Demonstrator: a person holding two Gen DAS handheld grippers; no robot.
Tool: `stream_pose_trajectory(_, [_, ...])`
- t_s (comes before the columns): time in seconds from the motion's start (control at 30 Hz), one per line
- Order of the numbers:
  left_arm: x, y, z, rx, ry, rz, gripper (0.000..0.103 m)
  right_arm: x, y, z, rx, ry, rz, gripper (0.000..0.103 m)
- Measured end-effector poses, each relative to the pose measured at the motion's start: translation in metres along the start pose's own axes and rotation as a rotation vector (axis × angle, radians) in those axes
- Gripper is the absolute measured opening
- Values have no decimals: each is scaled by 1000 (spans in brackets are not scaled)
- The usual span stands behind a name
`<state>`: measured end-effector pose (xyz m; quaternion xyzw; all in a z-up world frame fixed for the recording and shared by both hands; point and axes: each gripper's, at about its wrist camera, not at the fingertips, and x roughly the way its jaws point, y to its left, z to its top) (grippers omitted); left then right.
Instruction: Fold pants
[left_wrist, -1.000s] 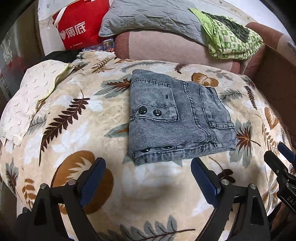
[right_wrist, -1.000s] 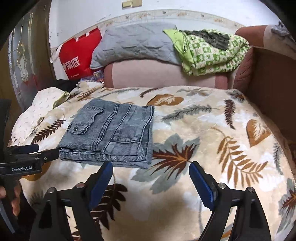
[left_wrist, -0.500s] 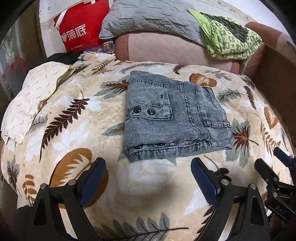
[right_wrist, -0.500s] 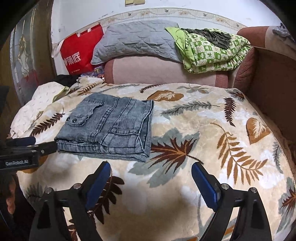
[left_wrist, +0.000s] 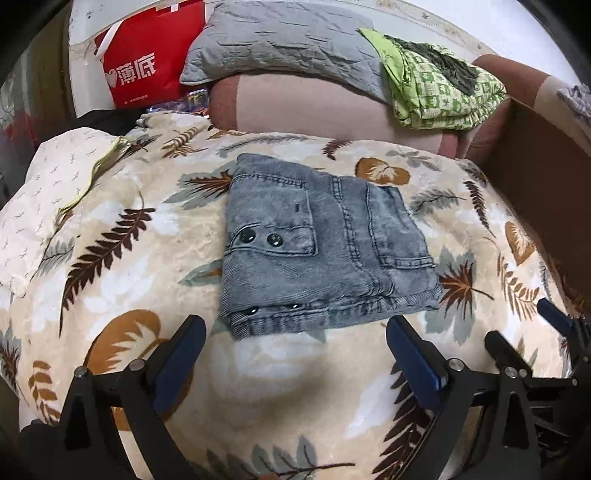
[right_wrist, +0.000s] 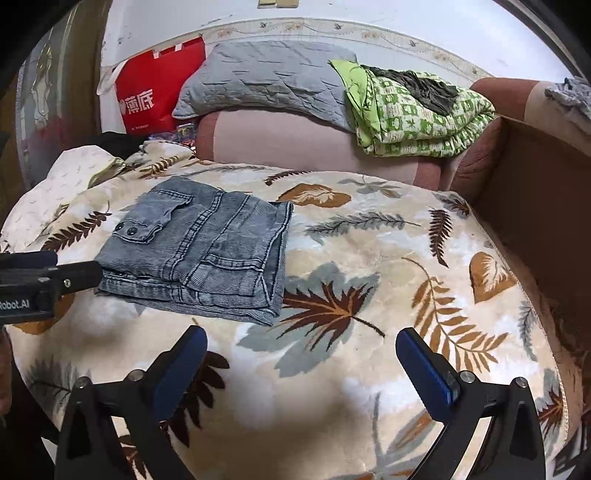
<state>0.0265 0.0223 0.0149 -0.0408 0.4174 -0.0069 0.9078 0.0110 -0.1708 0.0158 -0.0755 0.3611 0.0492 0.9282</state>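
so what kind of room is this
Most likely a bedroom or lived-in room at home: folded grey pants lie on a leaf-print blanket, with a grey pillow and a folded green quilt piled behind, and a red shopping bag by the wall.

red bag (left_wrist: 142, 70) reads "薄底"; left gripper (right_wrist: 33, 291) "robot.ai".
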Motion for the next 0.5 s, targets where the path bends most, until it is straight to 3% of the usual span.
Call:
stream_pose_trajectory(0.27, [6, 1, 12, -7, 7, -1, 102, 3, 5, 5, -28, 8, -3, 103])
stream_pose_trajectory(0.37, [10, 6, 14, -29, 17, -49, 103, 5, 8, 5, -35, 14, 0, 103])
stream_pose_trajectory(0.5, [10, 8, 19, -37, 2, -29, 103, 7, 11, 4, -44, 21, 4, 103])
